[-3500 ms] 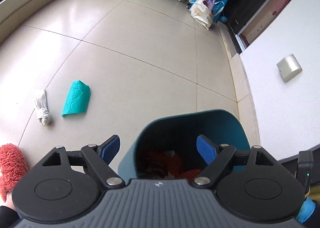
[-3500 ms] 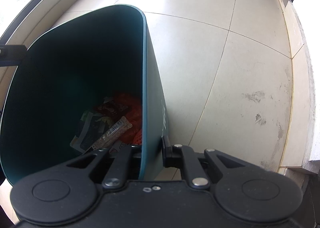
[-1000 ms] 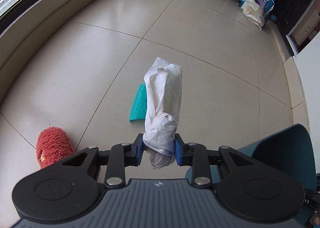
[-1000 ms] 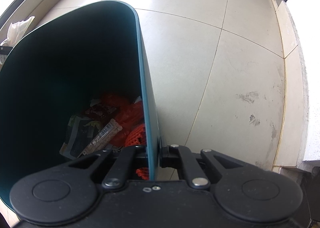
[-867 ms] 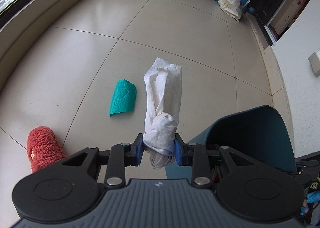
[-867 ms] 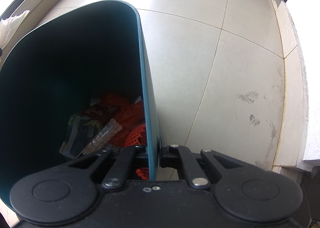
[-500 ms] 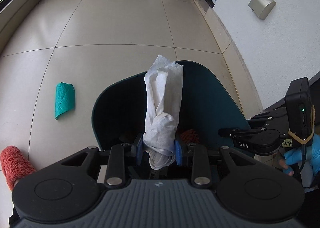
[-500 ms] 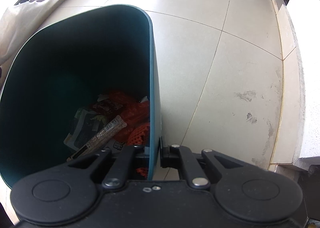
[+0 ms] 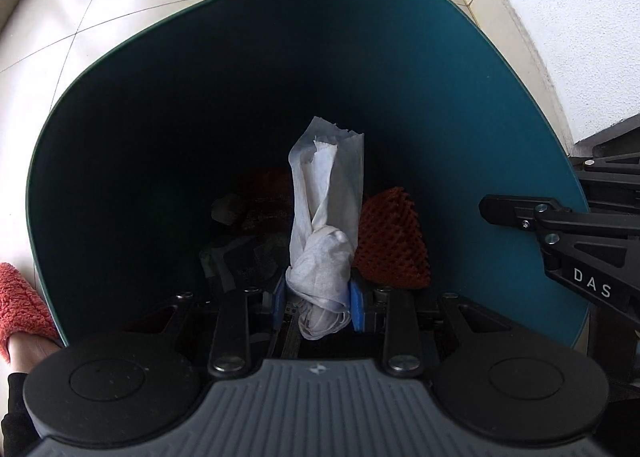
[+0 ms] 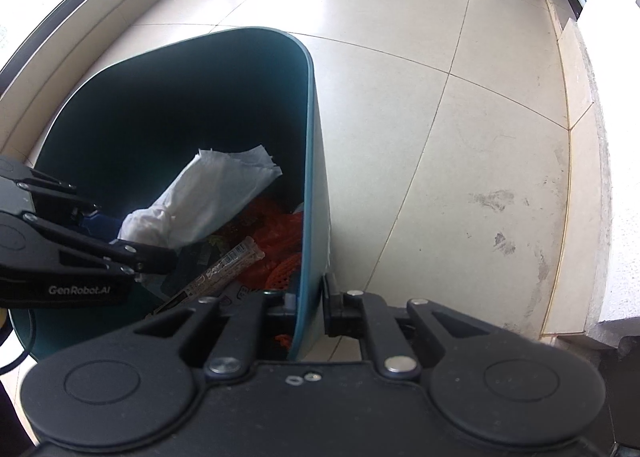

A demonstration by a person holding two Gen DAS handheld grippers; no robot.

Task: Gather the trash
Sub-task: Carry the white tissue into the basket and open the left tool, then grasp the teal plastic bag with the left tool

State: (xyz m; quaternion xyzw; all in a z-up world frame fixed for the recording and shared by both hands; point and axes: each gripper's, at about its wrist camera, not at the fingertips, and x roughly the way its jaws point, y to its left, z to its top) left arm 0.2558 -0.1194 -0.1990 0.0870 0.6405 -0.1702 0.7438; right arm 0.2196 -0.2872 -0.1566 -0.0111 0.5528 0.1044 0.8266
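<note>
Left wrist view: your left hand-held gripper [image 9: 318,307] is clamped on the twisted tissue [image 9: 326,241], inside the teal bin [image 9: 460,69] above the trash: spread those fingers next. Right wrist view: your right hand-held gripper [image 10: 310,305] pinches the bin's wall; hold steady.

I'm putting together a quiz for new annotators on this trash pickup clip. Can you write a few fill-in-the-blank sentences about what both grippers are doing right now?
1. The left gripper is shut on a crumpled white ____.
2. The right gripper clamps the ____ of the teal bin.
3. The tissue is held ____ the bin's opening, not outside it.
4. The netting lying in the bin is ____ in colour.

Missing words: tissue; wall; inside; orange
</note>
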